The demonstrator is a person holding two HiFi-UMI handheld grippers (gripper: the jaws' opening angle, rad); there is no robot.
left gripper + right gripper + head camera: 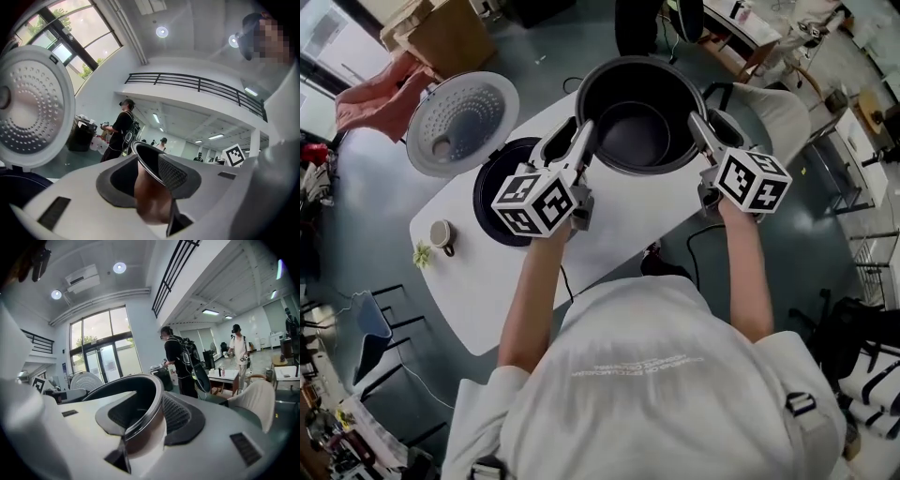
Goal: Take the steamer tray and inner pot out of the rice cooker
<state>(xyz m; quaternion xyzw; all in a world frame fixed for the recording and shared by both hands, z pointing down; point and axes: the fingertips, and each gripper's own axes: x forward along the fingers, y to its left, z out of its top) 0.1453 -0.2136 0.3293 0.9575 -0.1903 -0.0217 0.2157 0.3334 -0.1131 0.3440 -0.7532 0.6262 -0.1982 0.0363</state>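
While pinched only at thin rim, inner pot (637,131) clear of rice cooker (485,187), hanging over far edge of table (487,281).
- Left gripper (581,133), right gripper (697,127): jaws part-closed, clamped on opposite rim sides.
- Risk: smooth rim slipping from pads. Uneven lift tilting pot, then drop to floor.

We find no word or number that we can read. A short line of pale print (633,367) crosses the back of the person's white shirt (694,412), upside down and too small to make out. The marker cube (539,202) on the left gripper (570,139) and the marker cube (753,178) on the right gripper (712,127) bear only black-and-white square patterns, as does a small white sign (233,156) far behind.
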